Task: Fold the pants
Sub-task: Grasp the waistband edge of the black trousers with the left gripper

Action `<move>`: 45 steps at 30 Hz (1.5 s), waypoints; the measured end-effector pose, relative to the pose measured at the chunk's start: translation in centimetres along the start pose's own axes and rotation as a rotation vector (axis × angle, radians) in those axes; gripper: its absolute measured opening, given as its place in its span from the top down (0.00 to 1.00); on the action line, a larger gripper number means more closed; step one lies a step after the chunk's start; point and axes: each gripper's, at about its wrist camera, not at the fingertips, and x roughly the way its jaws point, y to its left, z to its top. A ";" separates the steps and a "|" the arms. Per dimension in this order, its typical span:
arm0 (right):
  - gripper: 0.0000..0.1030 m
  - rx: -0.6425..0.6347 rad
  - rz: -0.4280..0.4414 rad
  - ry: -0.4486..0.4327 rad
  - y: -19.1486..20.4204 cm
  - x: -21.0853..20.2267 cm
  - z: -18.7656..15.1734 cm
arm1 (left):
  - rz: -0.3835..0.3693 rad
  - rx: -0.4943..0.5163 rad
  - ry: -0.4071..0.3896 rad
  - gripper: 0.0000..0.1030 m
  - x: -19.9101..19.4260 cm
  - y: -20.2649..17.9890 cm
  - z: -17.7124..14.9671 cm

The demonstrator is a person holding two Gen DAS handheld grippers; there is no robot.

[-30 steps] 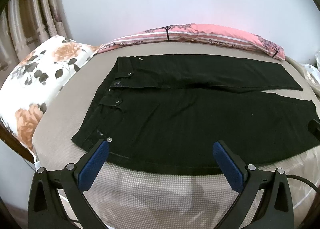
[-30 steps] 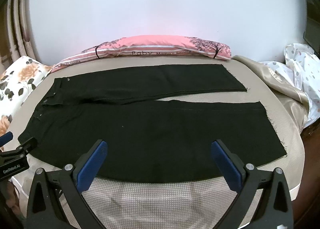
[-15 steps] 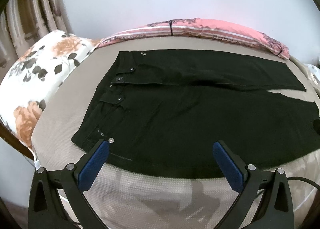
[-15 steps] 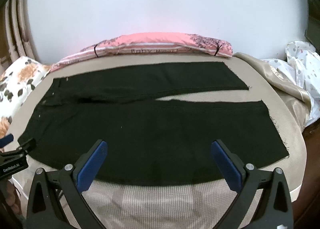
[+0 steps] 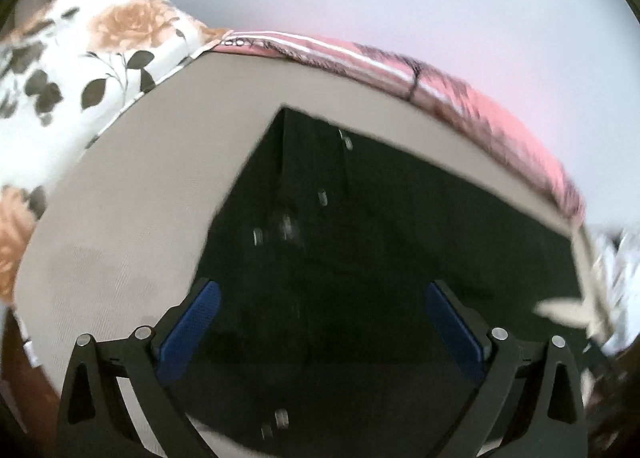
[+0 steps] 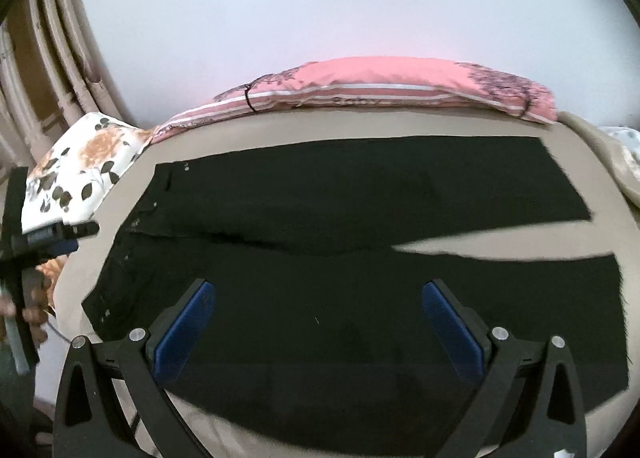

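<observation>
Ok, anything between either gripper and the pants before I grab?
Nothing visible. Both the left gripper and right gripper are open directly over the black pants, which lie flat on the bed with nothing lying on them.

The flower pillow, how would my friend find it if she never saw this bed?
Start at the beige bed where the black pants lie flat. Go to the waistband end, on the left in the right wrist view; the flower pillow sits just past that corner. It is white with orange roses and dark leaves, while the long pillow at the wall is pink and striped.
</observation>
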 end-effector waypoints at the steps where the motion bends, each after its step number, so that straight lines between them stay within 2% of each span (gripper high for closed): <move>1: 0.00 -0.002 0.000 0.006 0.4 0.9 0.7 | -0.028 -0.015 0.007 0.02 0.6 0.7 1.5; 3: 0.00 -0.001 0.001 0.024 1.1 2.7 1.8 | -0.071 -0.060 0.029 0.04 2.6 2.4 4.6; 6: 0.00 0.023 0.017 0.051 1.7 5.1 3.0 | -0.096 -0.100 0.054 0.16 5.1 3.8 7.6; 7: 0.00 0.032 0.024 0.063 1.9 6.0 3.3 | -0.105 -0.129 0.074 0.22 6.4 4.5 8.7; 10: 0.00 0.030 0.028 0.095 2.6 8.3 4.1 | -0.164 -0.184 0.116 0.28 9.0 5.8 10.4; 14: 0.00 -0.003 0.016 0.133 3.5 11.0 5.3 | -0.239 -0.233 0.173 0.29 12.4 7.6 11.9; 18: 0.00 -0.013 0.023 0.159 4.0 13.3 6.8 | -0.289 -0.197 0.193 0.35 14.2 8.1 12.8; 20: 0.00 -0.026 0.018 0.162 4.5 14.6 7.6 | -0.303 -0.166 0.197 0.45 14.7 7.9 13.1; 23: 0.00 -0.059 0.017 0.159 5.4 16.3 8.7 | -0.359 -0.158 0.223 0.50 15.6 7.9 13.6; 25: 0.00 -0.080 0.022 0.153 6.0 17.0 9.3 | -0.354 -0.153 0.249 0.52 16.2 7.8 13.8; 31: 0.00 -0.134 0.063 0.142 7.5 18.7 10.5 | -0.428 -0.139 0.285 0.53 17.0 7.3 14.6; 33: 0.00 -0.146 0.085 0.146 7.8 19.3 10.9 | -0.480 -0.143 0.306 0.53 17.6 7.1 14.7; 35: 0.00 -0.168 0.105 0.148 7.9 20.0 11.7 | -0.557 -0.096 0.315 0.53 17.8 6.5 14.6; 38: 0.00 -0.212 0.111 0.143 7.9 20.7 12.9 | -0.579 -0.036 0.298 0.53 17.9 5.6 14.7; 41: 0.00 -0.247 0.113 0.145 8.0 21.7 14.1 | -0.613 -0.043 0.298 0.53 18.8 5.3 15.4; 45: 0.00 -0.262 0.156 0.164 7.9 23.4 15.4 | -0.596 -0.045 0.316 0.53 20.5 4.2 16.3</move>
